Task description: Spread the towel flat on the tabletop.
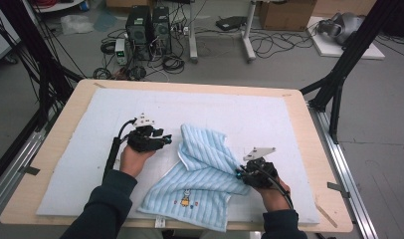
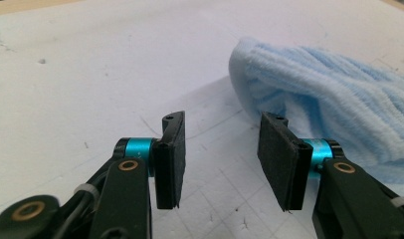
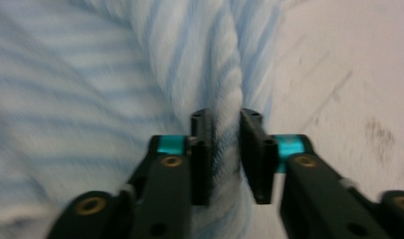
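A light blue striped towel [image 1: 205, 169] with a small cartoon print lies crumpled on the white mat [image 1: 240, 109], near the front edge. My left gripper [image 1: 167, 141] hovers just left of the towel's upper fold. In the left gripper view its jaws [image 2: 222, 149] stand open over bare mat, with the towel [image 2: 329, 99] just beyond the right pad. My right gripper [image 1: 238, 174] is at the towel's right edge. In the right gripper view a raised fold of towel [image 3: 225, 99] runs between its jaws [image 3: 225, 144], which stand slightly apart with a dark gap beside the right pad.
The mat covers most of a wooden table [image 1: 309, 129]. Black frame legs [image 1: 339, 74] stand at both sides of the table. Computer towers [image 1: 148, 27], cables and boxes sit on the floor beyond the far edge.
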